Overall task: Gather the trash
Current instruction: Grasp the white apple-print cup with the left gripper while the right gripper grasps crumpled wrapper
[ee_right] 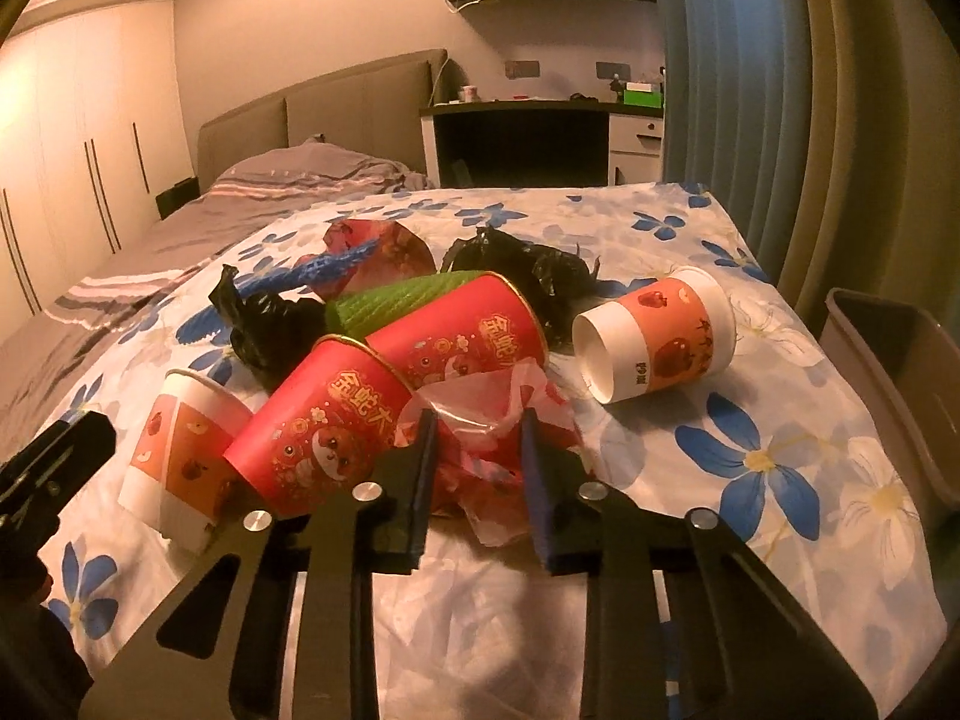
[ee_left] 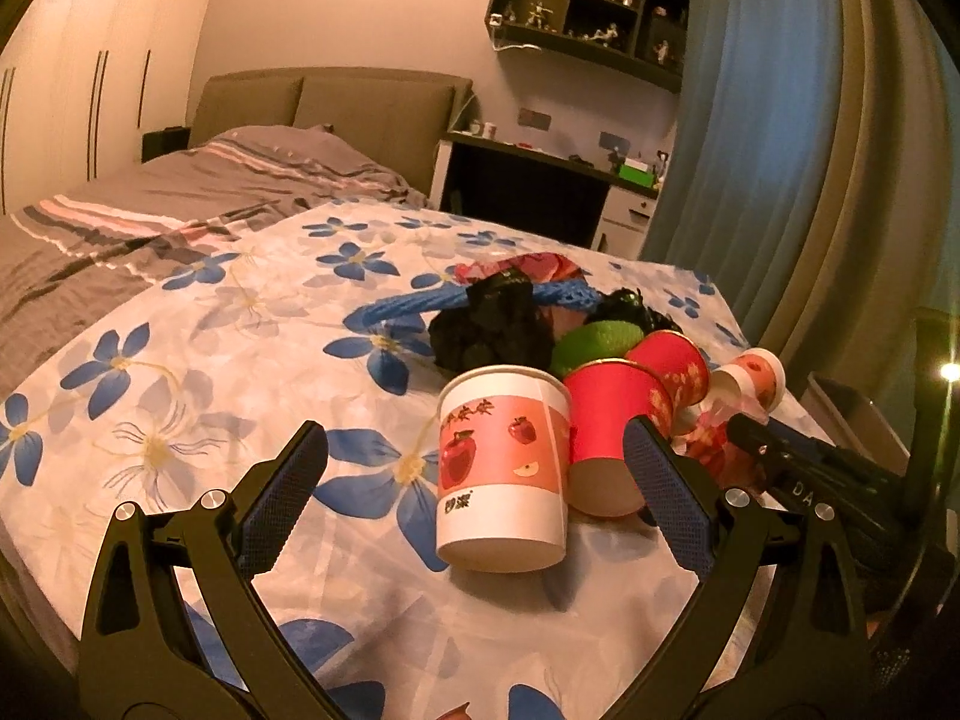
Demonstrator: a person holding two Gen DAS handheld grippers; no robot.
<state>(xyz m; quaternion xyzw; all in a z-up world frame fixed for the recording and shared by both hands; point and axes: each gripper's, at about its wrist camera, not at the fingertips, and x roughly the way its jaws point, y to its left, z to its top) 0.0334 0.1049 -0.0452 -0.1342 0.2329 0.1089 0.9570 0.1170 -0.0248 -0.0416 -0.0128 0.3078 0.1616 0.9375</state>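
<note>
A heap of trash lies on the floral sheet [ee_left: 180,372]. In the left wrist view a white-and-pink paper cup [ee_left: 503,468] lies between my open left gripper's [ee_left: 477,456] fingers, not gripped. Red cups [ee_left: 612,420] lie beside it. In the right wrist view my right gripper [ee_right: 480,426] is closed on a crumpled pink plastic bag [ee_right: 486,402]. Two red cups [ee_right: 336,414] [ee_right: 462,336], a green sleeve [ee_right: 408,297], black bags [ee_right: 270,324], blue netting [ee_right: 336,261] and another white-pink cup [ee_right: 660,342] lie around.
A grey bin [ee_right: 900,378] stands at the bed's right edge. Blue curtains [ee_right: 732,60] hang to the right. A desk [ee_right: 540,114] and the headboard [ee_right: 336,114] are behind. The left gripper's body [ee_right: 42,480] shows at the right wrist view's left edge.
</note>
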